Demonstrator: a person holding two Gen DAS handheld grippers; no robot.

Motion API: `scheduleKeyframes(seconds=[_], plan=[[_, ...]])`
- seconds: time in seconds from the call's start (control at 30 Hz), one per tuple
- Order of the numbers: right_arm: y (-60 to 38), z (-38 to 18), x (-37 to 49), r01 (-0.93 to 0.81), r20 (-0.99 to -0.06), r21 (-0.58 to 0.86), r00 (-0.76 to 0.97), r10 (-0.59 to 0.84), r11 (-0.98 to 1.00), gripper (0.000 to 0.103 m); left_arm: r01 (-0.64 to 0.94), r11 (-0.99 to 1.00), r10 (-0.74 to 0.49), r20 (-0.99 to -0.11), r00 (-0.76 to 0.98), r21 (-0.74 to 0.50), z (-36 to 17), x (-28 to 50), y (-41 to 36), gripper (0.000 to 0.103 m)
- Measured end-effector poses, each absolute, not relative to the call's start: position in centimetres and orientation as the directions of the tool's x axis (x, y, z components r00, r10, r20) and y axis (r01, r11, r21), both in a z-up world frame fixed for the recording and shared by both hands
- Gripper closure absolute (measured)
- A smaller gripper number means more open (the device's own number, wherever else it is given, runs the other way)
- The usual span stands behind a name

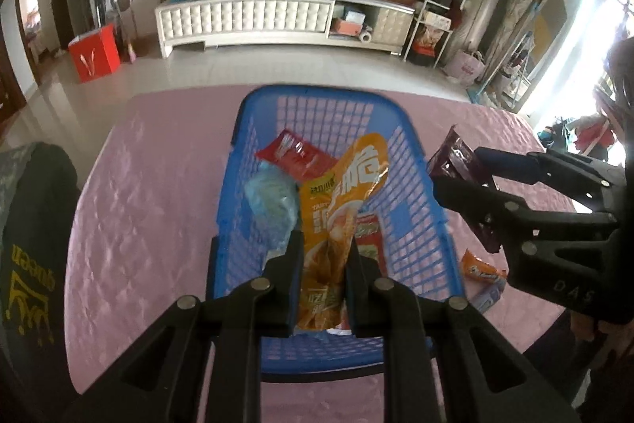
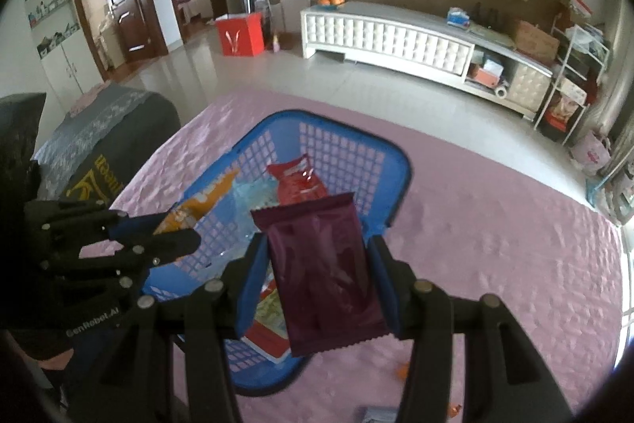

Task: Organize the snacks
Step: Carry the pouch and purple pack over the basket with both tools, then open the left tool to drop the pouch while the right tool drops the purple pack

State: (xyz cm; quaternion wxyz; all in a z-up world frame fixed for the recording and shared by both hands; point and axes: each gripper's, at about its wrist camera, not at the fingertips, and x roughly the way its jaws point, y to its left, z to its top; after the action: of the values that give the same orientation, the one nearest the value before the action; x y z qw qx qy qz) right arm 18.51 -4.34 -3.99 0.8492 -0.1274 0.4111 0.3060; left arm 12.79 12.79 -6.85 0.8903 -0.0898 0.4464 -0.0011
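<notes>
A blue plastic basket stands on the pink table; it also shows in the right wrist view. My left gripper is shut on an orange snack packet and holds it over the basket. In the basket lie a red packet, a pale blue packet and a red-and-green packet. My right gripper is shut on a dark purple packet, held above the basket's near right corner. That packet shows in the left wrist view to the right of the basket.
A small orange packet and a pale box lie on the pink tablecloth right of the basket. A dark garment hangs at the table's left. A white TV cabinet and a red box stand beyond.
</notes>
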Motion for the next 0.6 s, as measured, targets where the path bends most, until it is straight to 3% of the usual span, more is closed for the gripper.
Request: scheduleKeyframes(seconds=[0.33,0.47,0.53,0.6], plan=[[-3.0,-5.3,18.4,-0.632,-0.809,0.016,0.447,0.382,0.775,0.048,-0.093,0.986,-0.063,-0.828,0.558,-0.137,-9.3,12.9,13.0,0.080],[-2.5,-5.0,18.6,-0.630,-0.810,0.008,0.450,0.374,0.776,0.048,-0.108,0.988,-0.035,-0.837,0.546,-0.112,-9.0,12.9,12.7,0.060],[-2.6,-4.7,18.4,-0.630,-0.807,0.006,0.456,0.376,0.777,0.048,-0.104,0.989,-0.035,-0.834,0.551,-0.110,-8.6,12.8,12.6,0.060],[-2.7,-4.5,18.3,-0.630,-0.804,0.008,0.458,0.380,0.777,0.048,-0.113,0.988,-0.021,-0.829,0.558,-0.101,-8.1,12.5,12.7,0.052]])
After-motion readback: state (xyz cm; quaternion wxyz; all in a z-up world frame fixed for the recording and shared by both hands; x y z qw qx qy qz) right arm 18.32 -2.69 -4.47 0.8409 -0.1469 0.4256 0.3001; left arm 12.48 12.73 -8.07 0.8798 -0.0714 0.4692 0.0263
